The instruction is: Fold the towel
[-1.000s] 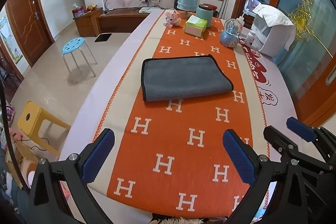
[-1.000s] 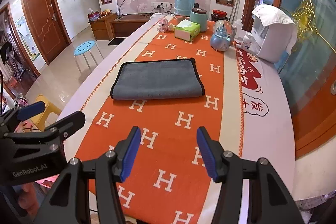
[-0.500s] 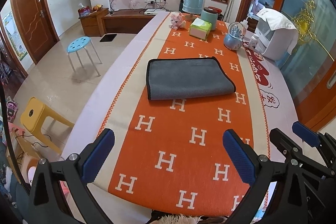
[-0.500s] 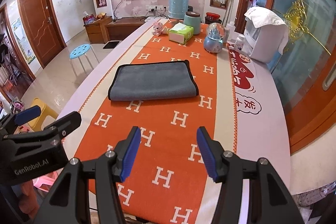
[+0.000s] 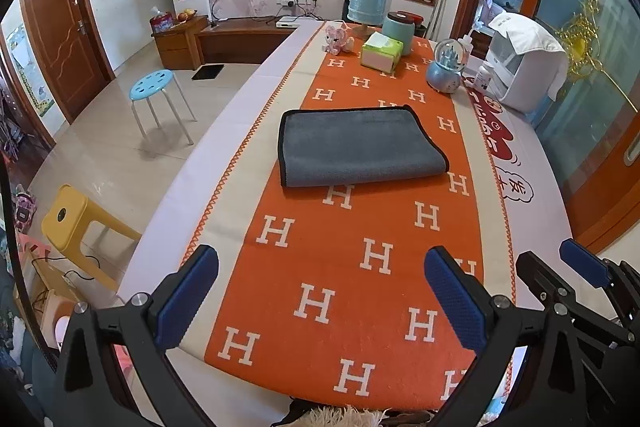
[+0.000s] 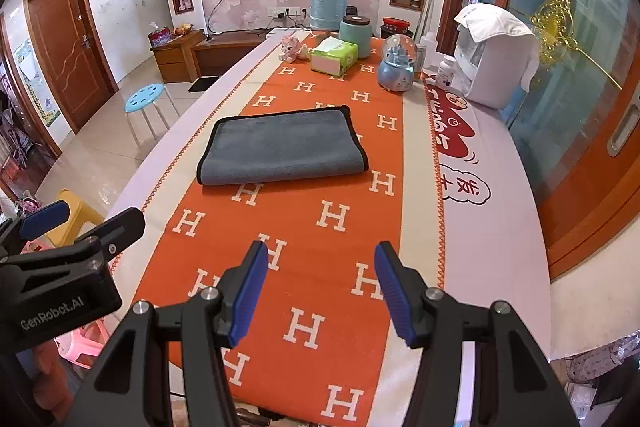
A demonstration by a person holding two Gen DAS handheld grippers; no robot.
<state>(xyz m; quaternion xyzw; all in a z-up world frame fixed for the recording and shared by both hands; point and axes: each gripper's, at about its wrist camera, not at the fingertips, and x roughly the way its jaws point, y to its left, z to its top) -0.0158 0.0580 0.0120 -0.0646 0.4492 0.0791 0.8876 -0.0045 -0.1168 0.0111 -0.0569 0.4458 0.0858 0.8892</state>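
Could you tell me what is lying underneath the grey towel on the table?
The grey towel lies folded on the orange H-patterned runner, which shows all round it. Whatever lies between its layers or directly beneath is covered.

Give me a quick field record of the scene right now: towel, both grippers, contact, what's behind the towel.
towel: grey towel, already folded, lying flat on the orange table runner
left gripper: open, empty, short of the towel
right gripper: open, empty, short of the towel
contact: neither gripper touches the towel
behind towel: tissue box, snow globe, teal jar
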